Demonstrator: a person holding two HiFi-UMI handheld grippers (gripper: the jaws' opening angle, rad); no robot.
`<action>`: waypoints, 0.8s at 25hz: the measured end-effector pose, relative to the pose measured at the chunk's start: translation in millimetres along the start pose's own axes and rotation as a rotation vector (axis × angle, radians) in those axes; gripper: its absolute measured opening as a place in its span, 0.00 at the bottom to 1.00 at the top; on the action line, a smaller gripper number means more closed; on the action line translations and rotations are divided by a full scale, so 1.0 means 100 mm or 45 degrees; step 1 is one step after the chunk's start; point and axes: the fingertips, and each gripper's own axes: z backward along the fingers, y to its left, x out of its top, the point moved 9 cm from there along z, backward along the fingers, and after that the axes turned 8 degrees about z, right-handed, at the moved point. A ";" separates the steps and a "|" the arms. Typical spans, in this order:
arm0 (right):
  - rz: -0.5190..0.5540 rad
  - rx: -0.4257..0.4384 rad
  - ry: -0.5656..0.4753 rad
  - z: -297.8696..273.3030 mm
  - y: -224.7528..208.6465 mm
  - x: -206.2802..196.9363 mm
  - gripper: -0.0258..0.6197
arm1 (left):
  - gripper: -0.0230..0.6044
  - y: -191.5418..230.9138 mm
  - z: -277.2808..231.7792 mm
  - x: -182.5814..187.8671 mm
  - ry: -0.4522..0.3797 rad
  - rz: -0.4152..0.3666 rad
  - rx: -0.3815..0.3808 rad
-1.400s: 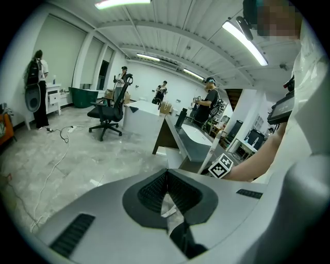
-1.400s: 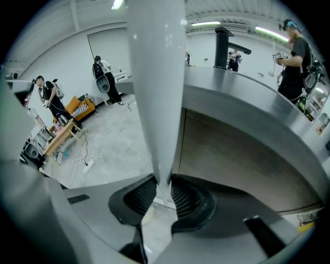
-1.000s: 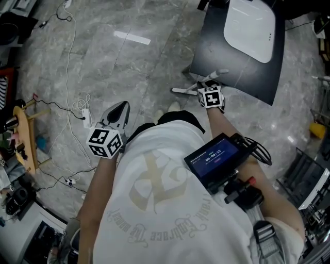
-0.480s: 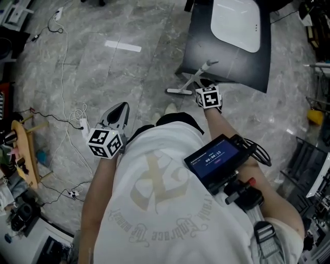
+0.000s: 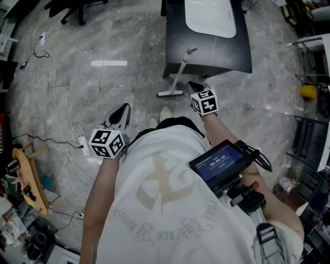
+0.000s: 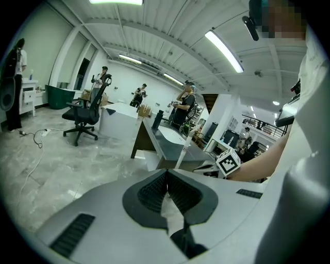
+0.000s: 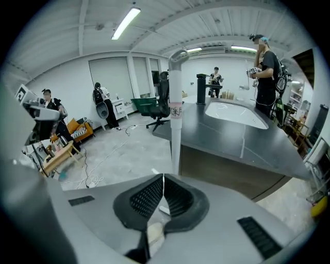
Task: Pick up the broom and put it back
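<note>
Leaning against the near edge of the dark desk (image 5: 237, 51), the broom (image 5: 179, 75) stands tilted. Its flat head rests on the grey marble floor (image 5: 118, 41), and the top of its white handle (image 5: 184, 62) is up at the desk's edge.

Your right tongs (image 5: 196, 87) sit just beside the broom's head, a little to its right in the head view, and do not touch it. Their jaws have just been closing and now meet tip to tip with nothing between them. In the right gripper view, the handle rises upright just beyond the clenched tips.

Your left tongs (image 5: 118, 112) hang over bare floor, well apart from the broom. They too are clenched on nothing, with the ribbed pads pressed together.

A white basin-shaped panel (image 5: 210, 15) lies on the desk top, and loose cables (image 5: 56, 98) trail across the floor to your left.
</note>
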 end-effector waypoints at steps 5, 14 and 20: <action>0.008 0.018 -0.094 0.37 0.14 0.03 0.07 | 0.06 -0.11 -0.13 -0.02 0.030 -0.054 -0.101; -0.121 -0.007 -0.344 1.36 0.55 0.00 0.07 | 0.06 -0.46 -0.04 -0.16 0.081 -0.133 -0.258; -0.165 -0.017 -0.421 1.67 0.74 -0.01 0.07 | 0.06 -0.49 -0.03 -0.23 0.092 -0.148 -0.308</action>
